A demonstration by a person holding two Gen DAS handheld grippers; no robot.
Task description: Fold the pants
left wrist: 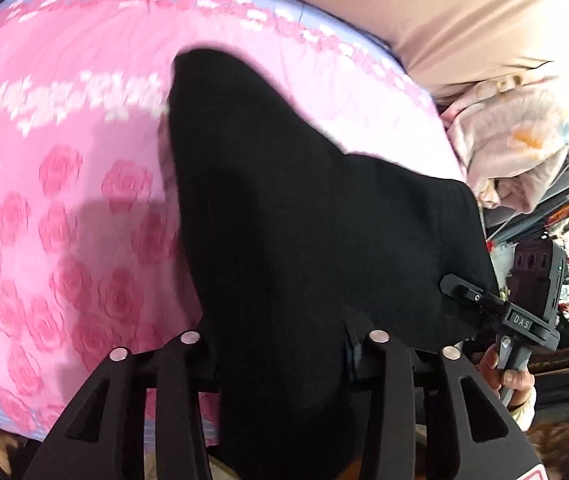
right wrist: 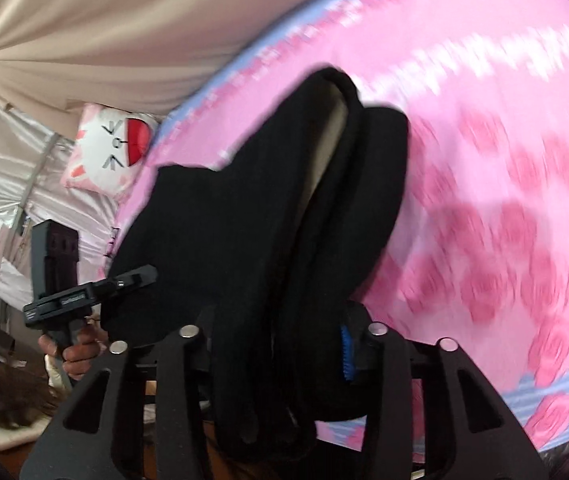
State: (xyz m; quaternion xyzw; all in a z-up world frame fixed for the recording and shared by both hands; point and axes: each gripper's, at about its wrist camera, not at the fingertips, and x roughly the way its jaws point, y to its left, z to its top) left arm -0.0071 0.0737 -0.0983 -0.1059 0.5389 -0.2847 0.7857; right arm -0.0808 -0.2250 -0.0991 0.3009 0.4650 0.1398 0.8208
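Black pants (left wrist: 304, 208) are hanging, bunched, from both grippers above a bed spread with a pink rose-print quilt (left wrist: 64, 208). The left gripper (left wrist: 284, 344) is pinching one part of the near edge of the garment, and the right gripper (right wrist: 280, 340) is pinching a thick gathered fold; a blue ribbed pad (right wrist: 346, 354) is showing beside the cloth. The fabric is looking matte, soft and fairly thick, with a pale lining (right wrist: 332, 148) exposed between layers in the right wrist view. It will likely be draping limply and sagging between holds, so corners of the waistband or hem are offering the surest purchase. A beige curtain (right wrist: 104, 32) is hanging behind the bed.
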